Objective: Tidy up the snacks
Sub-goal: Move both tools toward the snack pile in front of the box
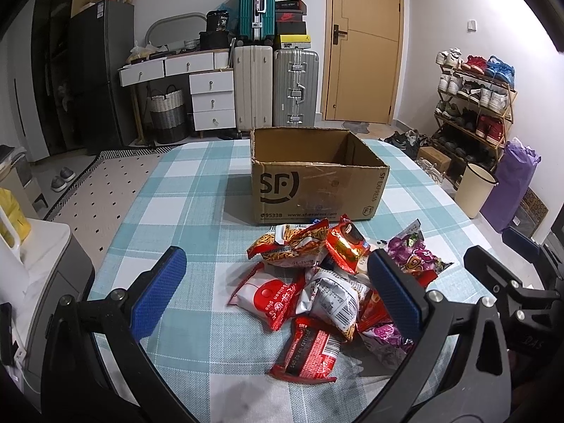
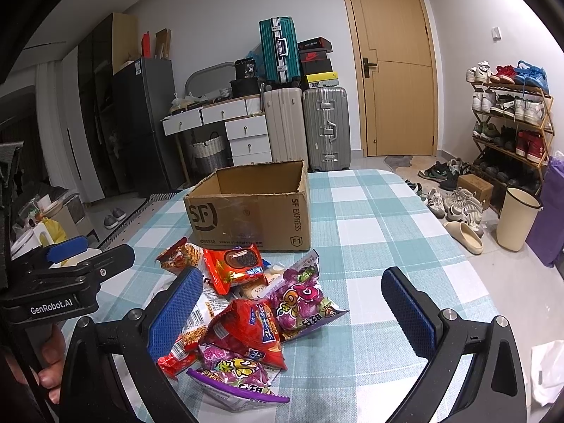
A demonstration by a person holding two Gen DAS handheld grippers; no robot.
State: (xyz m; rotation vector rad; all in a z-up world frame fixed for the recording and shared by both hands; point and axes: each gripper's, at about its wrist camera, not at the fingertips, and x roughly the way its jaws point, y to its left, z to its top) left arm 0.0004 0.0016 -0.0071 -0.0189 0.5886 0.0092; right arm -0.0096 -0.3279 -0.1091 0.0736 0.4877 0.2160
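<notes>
Both hand-held grippers, left (image 1: pixel 278 282) and right (image 2: pixel 292 303), hang wide apart, holding nothing, above the heap of crinkly foil snack packets (image 1: pixel 328 289), probably bound for the open brown cardboard box (image 1: pixel 317 190).

A home's entry room: 3 suitcases (image 1: pixel 275 81) stacked by the door (image 1: pixel 363 42), a full shoe rack (image 1: pixel 472 105), white drawers (image 1: pixel 211 95).

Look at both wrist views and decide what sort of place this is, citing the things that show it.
Most likely a lived-in home, a dining or entry room. A shoe rack full of sneakers stands by a wooden door, suitcases are stacked against the wall, and a table with a checked cloth holds snack packets.
</notes>
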